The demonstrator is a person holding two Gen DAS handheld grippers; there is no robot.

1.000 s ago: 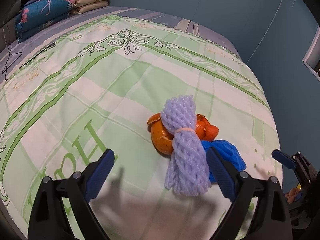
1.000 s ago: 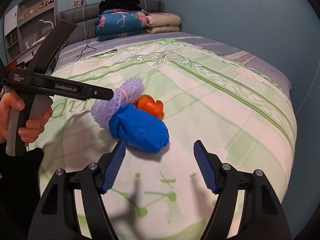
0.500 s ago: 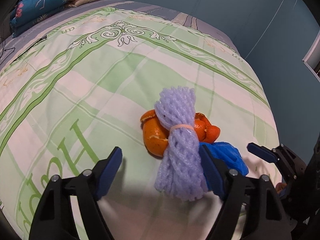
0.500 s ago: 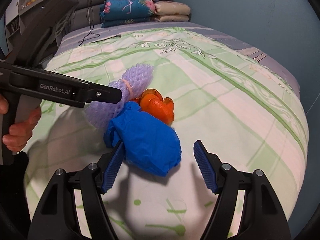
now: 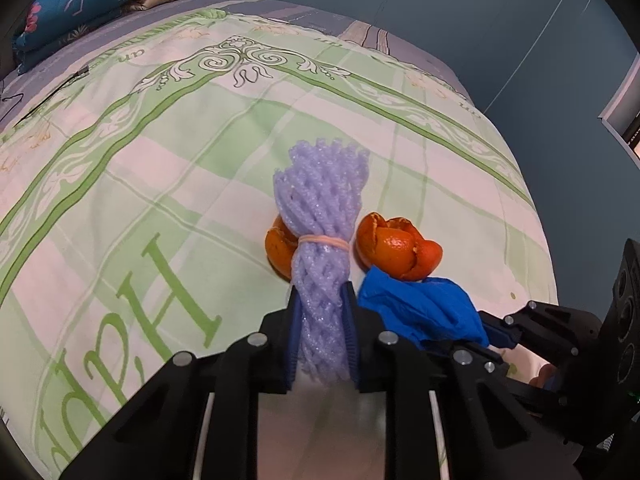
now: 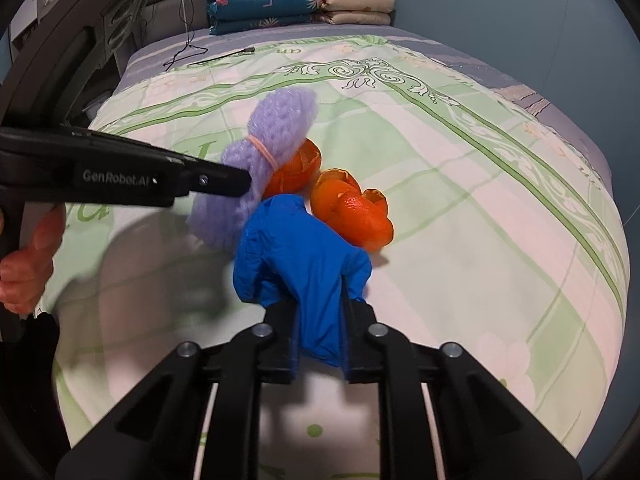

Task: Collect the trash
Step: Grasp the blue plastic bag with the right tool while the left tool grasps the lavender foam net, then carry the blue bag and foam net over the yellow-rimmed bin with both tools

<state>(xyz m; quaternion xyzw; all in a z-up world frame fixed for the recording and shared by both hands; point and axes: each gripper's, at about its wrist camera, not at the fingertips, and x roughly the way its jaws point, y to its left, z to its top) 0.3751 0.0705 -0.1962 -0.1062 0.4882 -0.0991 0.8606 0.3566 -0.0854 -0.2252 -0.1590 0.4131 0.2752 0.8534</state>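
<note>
A bundle of purple foam net (image 5: 320,200), tied with a rubber band, lies on the green patterned bedspread (image 5: 160,152). My left gripper (image 5: 322,300) is closing on its near end, and the pads press on the foam. Two pieces of orange peel (image 5: 394,246) lie against the net. Next to them is a crumpled blue glove (image 6: 296,248). My right gripper (image 6: 322,304) is closing on the glove's near end, with the pads squeezing it. In the right wrist view the left gripper (image 6: 240,178) reaches in from the left, touching the foam net (image 6: 280,124).
Folded blankets and pillows (image 6: 280,0) are stacked at the head of the bed, with a black cable (image 6: 188,48) lying in front of them. A blue wall (image 5: 440,8) runs behind the bed. A person's hand (image 6: 28,264) holds the left gripper's handle.
Both grippers moved in toward the pile and went from wide open to shut, the left on the foam net and the right on the blue glove. The orange peel pieces now lie apart.
</note>
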